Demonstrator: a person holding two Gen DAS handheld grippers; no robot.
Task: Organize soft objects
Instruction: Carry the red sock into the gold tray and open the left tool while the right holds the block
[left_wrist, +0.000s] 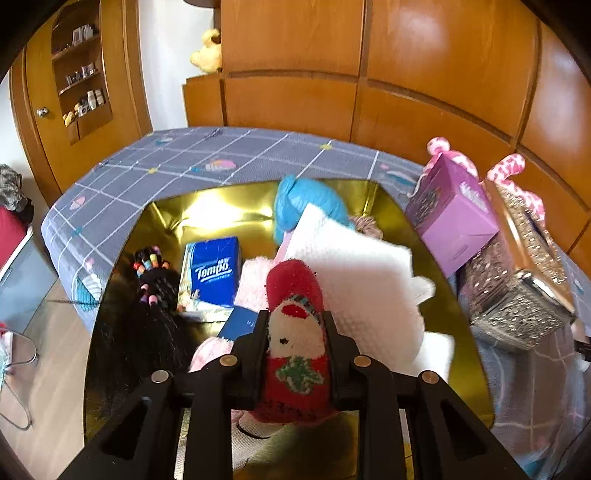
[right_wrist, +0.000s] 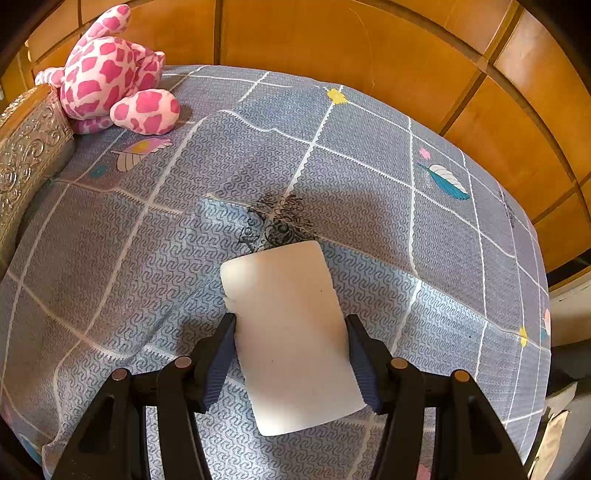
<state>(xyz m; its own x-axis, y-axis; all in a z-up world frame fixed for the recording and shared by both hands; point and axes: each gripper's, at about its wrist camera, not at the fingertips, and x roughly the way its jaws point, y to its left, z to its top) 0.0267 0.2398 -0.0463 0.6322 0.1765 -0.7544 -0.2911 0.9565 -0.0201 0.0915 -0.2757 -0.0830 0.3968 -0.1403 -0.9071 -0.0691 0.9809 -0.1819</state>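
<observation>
In the left wrist view my left gripper (left_wrist: 295, 317) is shut on a red fuzzy Christmas sock (left_wrist: 295, 295) with a Santa face, whose toe sticks out past the fingertips. The sock hangs over a gold-lined box (left_wrist: 229, 210) on the bed. Inside lie a white waffle cloth (left_wrist: 354, 273), a blue yarn ball (left_wrist: 306, 199), a pink fluffy piece (left_wrist: 255, 280), a blue Tempo tissue pack (left_wrist: 214, 273) and a black beaded hairpiece (left_wrist: 147, 295). In the right wrist view my right gripper (right_wrist: 290, 321) is shut on a white foam pad (right_wrist: 291, 332), both finger pads against its long sides, just above the grey checked bedsheet (right_wrist: 369, 184).
A purple carton (left_wrist: 450, 218) and a glittery silver box (left_wrist: 517, 295) stand right of the gold box. A pink spotted plush toy (right_wrist: 110, 81) leans by the embossed silver box (right_wrist: 29, 147). Wooden wardrobe panels (right_wrist: 332, 48) run behind the bed, and the floor (left_wrist: 44, 369) lies to its left.
</observation>
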